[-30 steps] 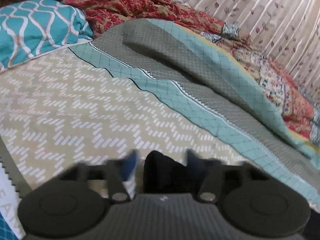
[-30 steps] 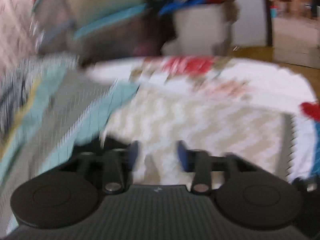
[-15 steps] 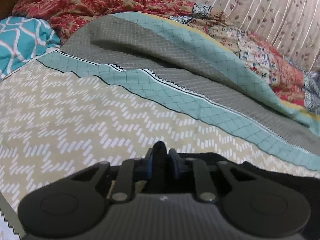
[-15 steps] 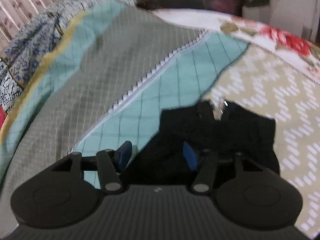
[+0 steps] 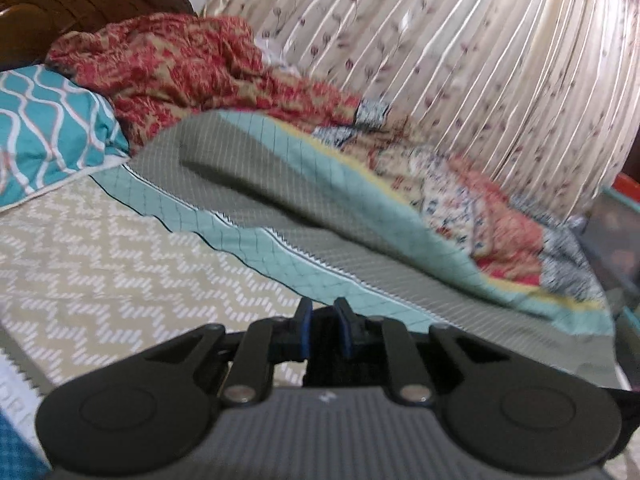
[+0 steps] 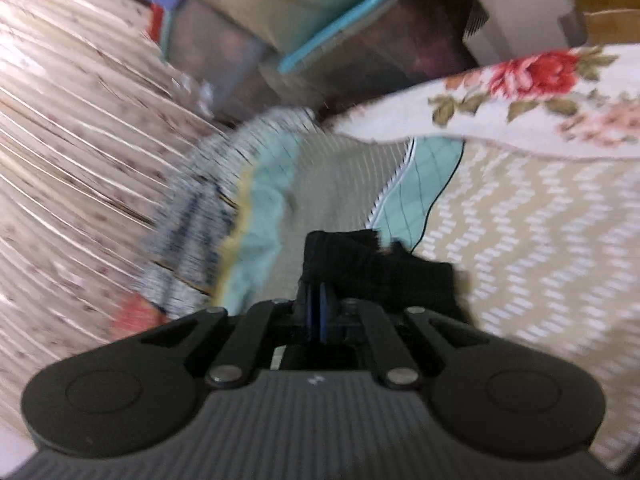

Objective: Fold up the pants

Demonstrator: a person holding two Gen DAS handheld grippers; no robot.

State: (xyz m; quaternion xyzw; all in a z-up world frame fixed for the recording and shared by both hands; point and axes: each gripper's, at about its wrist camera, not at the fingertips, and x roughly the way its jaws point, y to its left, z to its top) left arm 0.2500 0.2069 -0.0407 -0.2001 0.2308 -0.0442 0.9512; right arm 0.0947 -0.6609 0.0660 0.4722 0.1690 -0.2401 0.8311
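The black pants (image 6: 380, 272) lie bunched on the bed, partly over the teal and grey blanket (image 6: 344, 184). My right gripper (image 6: 317, 300) is shut on an edge of them, its blue pads pressed almost together, and the cloth rises in a fold past the tips. In the left wrist view my left gripper (image 5: 324, 320) is shut on another fold of the black pants (image 5: 325, 344), a dark strip showing between the blue pads. That fold is held above the beige zigzag sheet (image 5: 100, 272). Most of the pants is hidden under both grippers.
A teal patterned pillow (image 5: 48, 132) and a red quilt (image 5: 192, 64) lie at the head of the bed. A pleated flowered curtain (image 5: 480, 60) runs along the far side. A rose-print cloth (image 6: 520, 92) and stacked plastic boxes (image 6: 280, 28) stand past the foot.
Both grippers have shut on the black pants and risen off the bed. The right wrist view has swung towards the curtain and is blurred.
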